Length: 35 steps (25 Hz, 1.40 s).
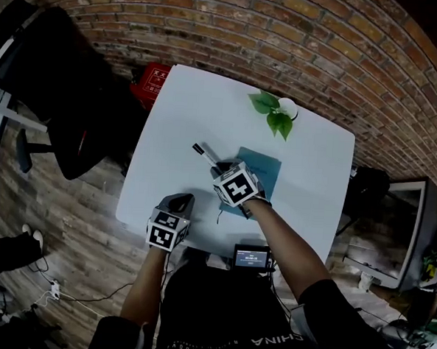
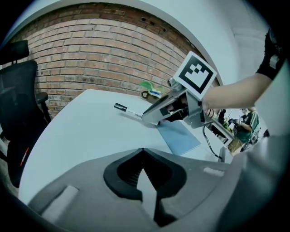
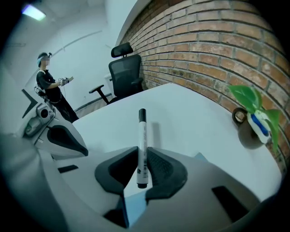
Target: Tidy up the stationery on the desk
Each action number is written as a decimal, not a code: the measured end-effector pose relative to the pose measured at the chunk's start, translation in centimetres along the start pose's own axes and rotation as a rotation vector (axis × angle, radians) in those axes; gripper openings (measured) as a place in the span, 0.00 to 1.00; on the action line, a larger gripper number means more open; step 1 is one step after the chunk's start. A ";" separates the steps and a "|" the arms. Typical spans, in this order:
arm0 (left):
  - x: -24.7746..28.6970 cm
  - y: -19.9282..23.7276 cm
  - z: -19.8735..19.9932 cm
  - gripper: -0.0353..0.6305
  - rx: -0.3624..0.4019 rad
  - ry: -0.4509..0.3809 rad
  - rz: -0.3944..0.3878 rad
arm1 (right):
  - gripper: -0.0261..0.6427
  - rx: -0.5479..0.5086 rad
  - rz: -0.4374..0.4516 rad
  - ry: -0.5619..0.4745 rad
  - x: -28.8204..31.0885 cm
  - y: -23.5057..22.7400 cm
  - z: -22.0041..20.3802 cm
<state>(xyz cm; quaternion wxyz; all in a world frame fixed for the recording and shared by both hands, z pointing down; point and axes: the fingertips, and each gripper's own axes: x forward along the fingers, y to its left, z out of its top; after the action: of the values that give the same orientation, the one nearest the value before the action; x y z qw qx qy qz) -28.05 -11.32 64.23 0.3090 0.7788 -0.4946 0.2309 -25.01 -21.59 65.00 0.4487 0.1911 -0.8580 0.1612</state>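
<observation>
**Head view:** a white table (image 1: 178,108) is seen from above, with a potted plant (image 1: 275,114) near its far edge and a blue notebook (image 1: 267,169) lying flat near its middle. The right gripper (image 1: 220,169) is held over the notebook's left part, and a white marker (image 1: 203,153) with a black cap projects from its jaws toward the far left. The left gripper (image 1: 181,201) is held at the table's near edge, left of the right gripper and apart from it. **Left gripper view:** the left gripper's jaws are seen brought together, with nothing between them. Beyond them the right gripper is shown with the marker at its tips, the capped end outward, and the notebook lies just behind it. **Right gripper view:** the marker is seen clamped between the two pads, which press on its barrel near the uncapped end, while the capped end points away across the table. Whether the marker is clear of the tabletop cannot be told. Part of the notebook shows below the jaws. The left gripper is seen at the left, the plant at the right, and an office chair (image 3: 124,68) beyond the table.
</observation>
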 end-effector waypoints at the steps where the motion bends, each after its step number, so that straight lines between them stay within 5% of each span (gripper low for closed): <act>1: 0.2 -0.4 0.3 0.07 0.011 0.001 -0.008 | 0.15 0.024 -0.004 -0.013 -0.6 -0.4 -0.3; 12: 3.0 -5.8 2.3 0.07 0.131 0.024 -0.071 | 0.15 0.226 -0.110 -0.096 -8.8 -5.2 -7.0; 21: 5.5 -10.6 3.1 0.07 0.191 0.050 -0.129 | 0.15 0.491 -0.197 -0.146 -14.5 -7.8 -15.4; 35: 7.8 -13.4 2.3 0.07 0.273 0.118 -0.184 | 0.15 0.696 -0.248 -0.117 -15.7 -8.4 -22.5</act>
<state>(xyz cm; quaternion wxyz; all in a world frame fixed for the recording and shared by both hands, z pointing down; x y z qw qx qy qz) -12.53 -13.56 64.36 0.2487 0.8406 -0.3664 0.3121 3.11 -15.94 65.13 0.3232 0.4433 -0.7465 0.3765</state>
